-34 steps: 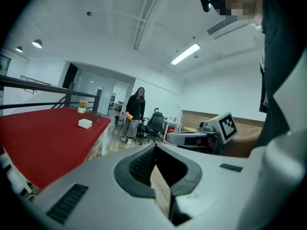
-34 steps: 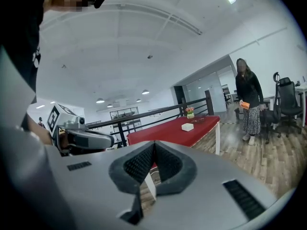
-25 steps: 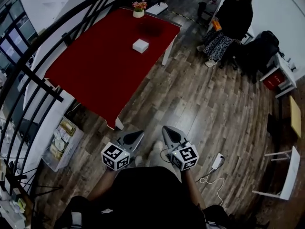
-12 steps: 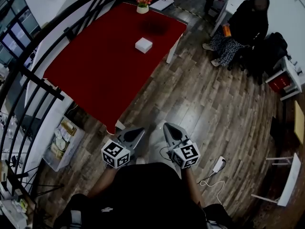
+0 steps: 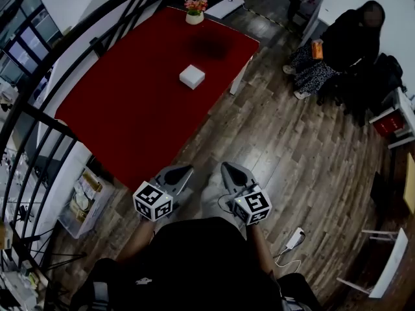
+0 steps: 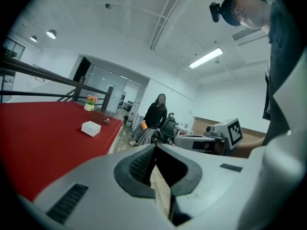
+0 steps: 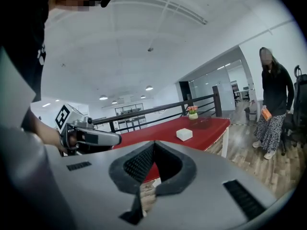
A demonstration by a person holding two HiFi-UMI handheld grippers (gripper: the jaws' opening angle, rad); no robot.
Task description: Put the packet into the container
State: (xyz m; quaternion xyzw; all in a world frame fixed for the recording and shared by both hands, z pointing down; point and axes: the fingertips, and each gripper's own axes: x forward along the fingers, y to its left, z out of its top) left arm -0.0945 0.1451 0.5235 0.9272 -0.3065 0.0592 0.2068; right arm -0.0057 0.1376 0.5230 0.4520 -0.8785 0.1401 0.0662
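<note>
A small white packet point(image 5: 192, 76) lies on the red table point(image 5: 130, 102); it also shows in the left gripper view point(image 6: 90, 128) and the right gripper view point(image 7: 184, 134). A dark see-through container point(image 5: 209, 46) stands beyond it, near a flower pot point(image 5: 194, 15). My left gripper point(image 5: 183, 171) and right gripper point(image 5: 227, 170) are held side by side over the wooden floor, just off the table's near corner. Both are shut and hold nothing. From each gripper view, the jaws point(image 6: 154, 147) point(image 7: 153, 145) meet at the tips, far short of the packet.
A black railing point(image 5: 39, 118) runs along the table's left side. A person point(image 5: 343, 41) in dark clothes stands at the far right by chairs. A white power strip point(image 5: 293, 240) and cable lie on the floor to my right.
The view has moved closer to the table; its near corner now sits just ahead of the grippers. Both grippers keep the same shut pose side by side.
</note>
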